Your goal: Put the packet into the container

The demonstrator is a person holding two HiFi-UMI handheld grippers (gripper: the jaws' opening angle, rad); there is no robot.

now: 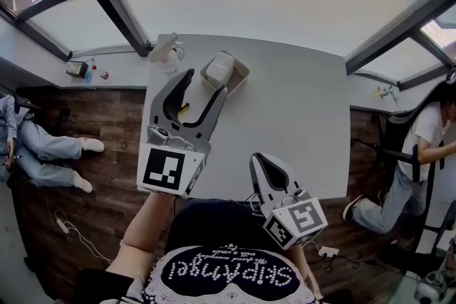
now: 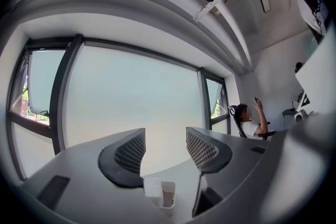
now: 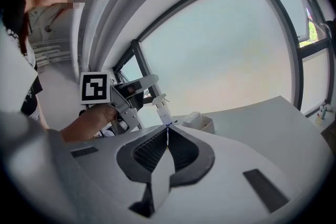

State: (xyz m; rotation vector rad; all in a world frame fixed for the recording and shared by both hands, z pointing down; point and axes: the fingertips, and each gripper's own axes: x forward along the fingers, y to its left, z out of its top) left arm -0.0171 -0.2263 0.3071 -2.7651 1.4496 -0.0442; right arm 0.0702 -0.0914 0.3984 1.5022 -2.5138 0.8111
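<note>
Your left gripper's fingers (image 2: 128, 157) stand spread wide with only air between them. The right gripper's fingers (image 3: 184, 152) are pressed together on nothing.

The packet (image 1: 219, 70) is already in the container (image 1: 242, 78), on the far part of the table (image 1: 299, 117), a little left of its middle. From above, the white packet fills most of the box. In the left gripper view it sits at the container's left side and pokes up past the rim, so its long axis looks closer to upright than flat. You cannot tell which way its face points.

Your left gripper (image 2: 165, 136) is held level above the table, aimed at the far window. The container shows low down, beneath the gap between the jaws rather than in it. In the head view this gripper hangs over the left half of the table. Its tips come up to the container's near-left corner, and your bare forearm (image 1: 142, 231) runs back toward you. Your right gripper (image 3: 168, 131) sits low at the near edge of the table, right of the left one, tilted slightly down and pointing toward the container.

A clear spray bottle (image 1: 167, 53) stands at the far-left corner, just beside the container on its left. A small yellow item (image 1: 183, 109) shows between the left jaws in the head view; what it is you cannot tell. Off the table, one person (image 1: 50, 153) sits low on the wooden floor at the left. Another (image 1: 420, 153) sits in a chair at the right.
</note>
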